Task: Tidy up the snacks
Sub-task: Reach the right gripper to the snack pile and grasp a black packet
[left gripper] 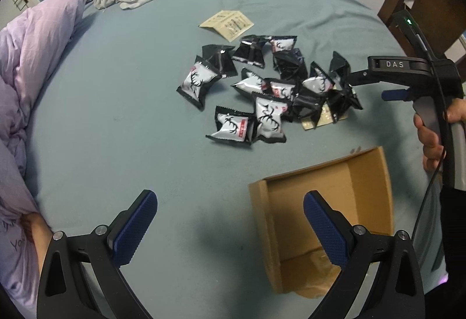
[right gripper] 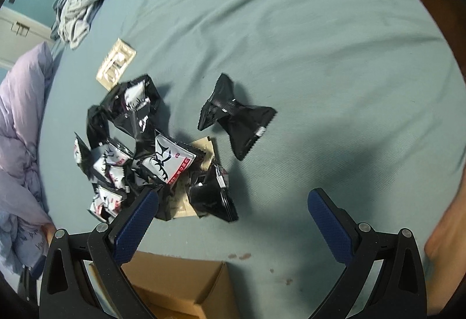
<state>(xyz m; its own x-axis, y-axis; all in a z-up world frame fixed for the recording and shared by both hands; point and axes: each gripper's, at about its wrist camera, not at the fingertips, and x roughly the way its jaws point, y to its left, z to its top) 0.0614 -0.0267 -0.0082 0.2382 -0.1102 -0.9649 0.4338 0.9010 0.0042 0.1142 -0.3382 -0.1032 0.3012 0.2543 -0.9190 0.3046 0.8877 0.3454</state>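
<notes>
Bed sheet [left gripper: 122,121] carries your packets [left gripper: 262,86], heaped just beyond the empty box [left gripper: 329,196]. Both claws, left [left gripper: 230,228] and right [right gripper: 233,228], gape with nothing held. Packets look light, puffy, slippery: pinch a crimped end, gently.

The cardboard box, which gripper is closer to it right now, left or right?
Left. The left gripper hangs open right at the cardboard box, one finger over its floor. The right gripper, also open, reaches past the box toward the snack packets.
</notes>
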